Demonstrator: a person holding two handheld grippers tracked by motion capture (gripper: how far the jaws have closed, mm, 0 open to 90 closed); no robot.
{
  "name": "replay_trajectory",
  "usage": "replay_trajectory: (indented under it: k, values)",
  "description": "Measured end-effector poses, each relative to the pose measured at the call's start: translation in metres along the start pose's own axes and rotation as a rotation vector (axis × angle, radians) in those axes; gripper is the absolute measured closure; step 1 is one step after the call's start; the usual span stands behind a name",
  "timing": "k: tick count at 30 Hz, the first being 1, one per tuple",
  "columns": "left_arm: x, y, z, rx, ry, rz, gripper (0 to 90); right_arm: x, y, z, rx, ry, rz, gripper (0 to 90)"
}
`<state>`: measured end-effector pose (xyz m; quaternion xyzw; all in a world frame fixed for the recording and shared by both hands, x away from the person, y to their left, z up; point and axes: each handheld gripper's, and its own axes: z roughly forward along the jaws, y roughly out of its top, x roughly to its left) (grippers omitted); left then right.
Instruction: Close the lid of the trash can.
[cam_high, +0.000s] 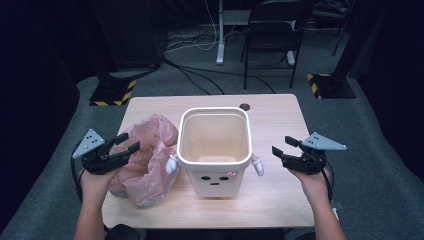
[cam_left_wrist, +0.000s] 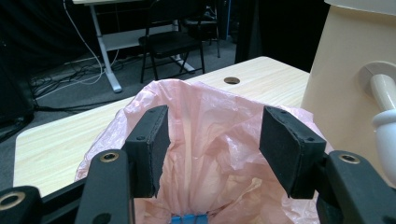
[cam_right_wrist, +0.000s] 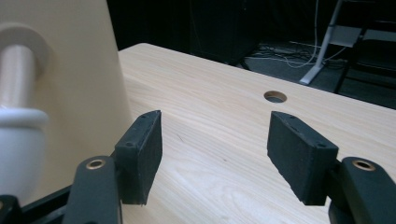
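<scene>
The left gripper (cam_high: 129, 142) is held with its jaws spread wide, and nothing is pressed between the pads (cam_left_wrist: 150, 147); it is kept just above the pink plastic bag (cam_high: 148, 160), whose crumpled mouth is seen between and behind the jaws in the left gripper view. The bag is laid on the left part of the wooden table (cam_high: 275, 120), and its right side is touching the cream bin (cam_high: 215, 150). The bin is placed upright in the middle of the table, with a small face drawn on its front wall and a short white arm-like peg (cam_high: 257, 164) fixed on each side. The right gripper (cam_high: 284, 145) is also released, with nothing between its pads (cam_right_wrist: 140, 154), and it is held over bare table just right of the bin, near the peg. A round hole (cam_high: 244, 106) is seen in the table behind the bin.
</scene>
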<state>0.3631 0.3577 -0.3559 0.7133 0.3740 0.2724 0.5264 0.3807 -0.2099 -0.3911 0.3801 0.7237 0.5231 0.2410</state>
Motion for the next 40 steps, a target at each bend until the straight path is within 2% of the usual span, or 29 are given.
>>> replay_trajectory:
  k: [9,23,29,38,40]
  values:
    - [0.000,-0.001,0.002,0.007,0.000,-0.002,42.2,-0.004,-0.022,0.007,0.020,-0.052,-0.015,33.9]
    - [0.002,-0.003,0.008,0.012,-0.006,-0.005,42.0,-0.020,-0.050,0.008,0.058,-0.072,0.047,30.6]
    - [0.004,-0.004,0.014,0.018,-0.010,-0.011,41.8,-0.024,-0.061,0.010,0.105,-0.123,0.032,30.2]
    - [0.005,-0.006,0.024,0.036,-0.006,-0.001,40.1,-0.030,-0.079,0.012,0.151,-0.105,0.060,28.5]
    - [0.006,-0.006,0.026,0.037,0.019,-0.004,38.1,-0.032,-0.081,0.012,0.161,-0.101,0.067,26.5]
